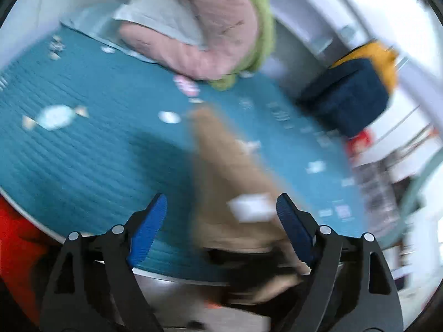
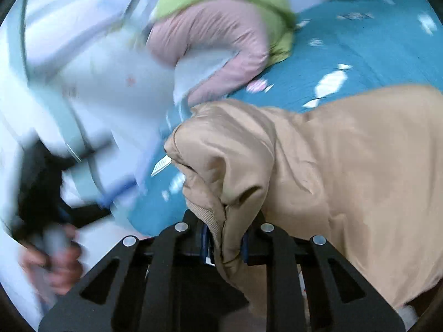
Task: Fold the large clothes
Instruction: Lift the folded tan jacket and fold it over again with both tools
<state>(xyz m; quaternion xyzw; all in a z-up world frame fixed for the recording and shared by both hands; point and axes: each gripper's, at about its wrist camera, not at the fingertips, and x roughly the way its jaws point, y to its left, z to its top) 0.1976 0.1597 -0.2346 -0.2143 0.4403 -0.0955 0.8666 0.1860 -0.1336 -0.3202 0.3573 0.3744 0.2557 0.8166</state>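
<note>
Right wrist view has the right tool (image 2: 224, 242) clamped on a bunched edge of the tan jacket (image 2: 346, 166), likely to carry it across the blue bed (image 2: 360, 44); the left tool (image 1: 221, 221) stands apart, gripping nothing, above the same jacket.

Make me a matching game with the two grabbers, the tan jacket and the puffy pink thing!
Things:
1. left gripper
2. right gripper
3. tan jacket
4. pink quilted bundle

States:
A. pinched in a gripper
B. jaws wide open
C. lying at the far edge of the blue bed cover
D. jaws shut on cloth

Pairs: 1-B, 2-D, 3-A, 4-C
</note>
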